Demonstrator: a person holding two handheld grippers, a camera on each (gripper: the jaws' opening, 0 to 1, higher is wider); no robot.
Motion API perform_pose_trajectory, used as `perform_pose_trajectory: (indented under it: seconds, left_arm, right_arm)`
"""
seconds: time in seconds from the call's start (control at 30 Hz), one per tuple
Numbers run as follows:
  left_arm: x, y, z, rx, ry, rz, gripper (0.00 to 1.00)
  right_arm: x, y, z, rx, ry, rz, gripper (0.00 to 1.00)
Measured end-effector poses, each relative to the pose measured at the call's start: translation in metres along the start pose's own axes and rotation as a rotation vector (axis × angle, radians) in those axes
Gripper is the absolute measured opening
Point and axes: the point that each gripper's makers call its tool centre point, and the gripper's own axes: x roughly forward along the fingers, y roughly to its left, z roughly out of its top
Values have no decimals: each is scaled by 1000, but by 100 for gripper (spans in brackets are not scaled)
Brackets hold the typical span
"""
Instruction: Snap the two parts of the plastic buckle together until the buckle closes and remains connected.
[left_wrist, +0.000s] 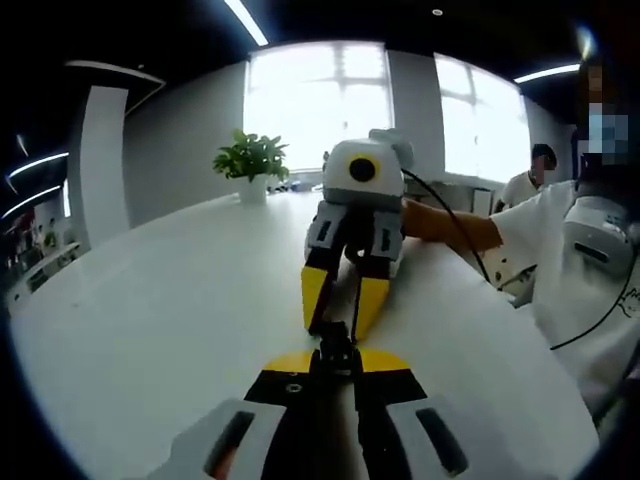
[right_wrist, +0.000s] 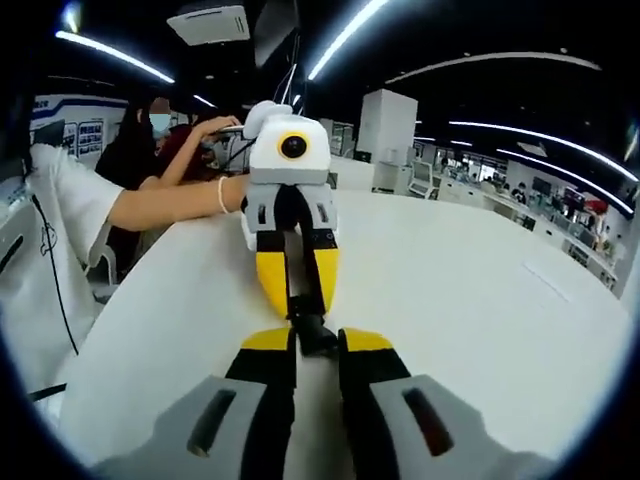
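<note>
My two grippers face each other nose to nose over a white table (left_wrist: 150, 330). A small black plastic buckle (left_wrist: 338, 342) sits between them. My left gripper (left_wrist: 336, 362) is shut on the near end of the buckle. My right gripper (left_wrist: 340, 320) reaches in from above, its yellow fingers (left_wrist: 314, 292) closing on the far end. In the right gripper view, my right gripper (right_wrist: 316, 342) holds the black buckle (right_wrist: 312, 332), and the left gripper (right_wrist: 300, 305) clamps a black piece between its yellow fingers (right_wrist: 272, 282). The two parts touch. Whether they are latched is hidden.
A potted plant (left_wrist: 252, 160) stands at the table's far edge by bright windows. The person's forearm (right_wrist: 170, 205) and white sleeve (right_wrist: 60, 200) reach in beside the grippers. Other people (right_wrist: 150, 135) are near the table edge. White tabletop (right_wrist: 480, 290) spreads out to the sides.
</note>
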Motion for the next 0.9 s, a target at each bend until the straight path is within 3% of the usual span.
perform_pose_trajectory:
  seconds: [0.13,0.2,0.5,0.6,0.7,0.9]
  left_arm:
    - [0,4,-1,15,-5,29,15]
    - [-2,11,1,63,-20,88,23]
    - [-8,3,-4,-10,-2,32,20]
    - [-10,3,-5,-10,2,40,20]
    - [-10,1,-6,-26,1,27,12]
    - [-8,2,-6,-18,-1,25,12]
  right_arm:
    - [-1,-1,-2,11,4,-14,13]
    - [-1,0,-3,15,5,-14,13]
    - [-3,10,-4,12,10,-21,13]
    - [-3,12,-3,10,12,-22,13]
    - [-3,15,-4,11,12,-25,13]
    - [-4,18,-5,16,16,-26,12]
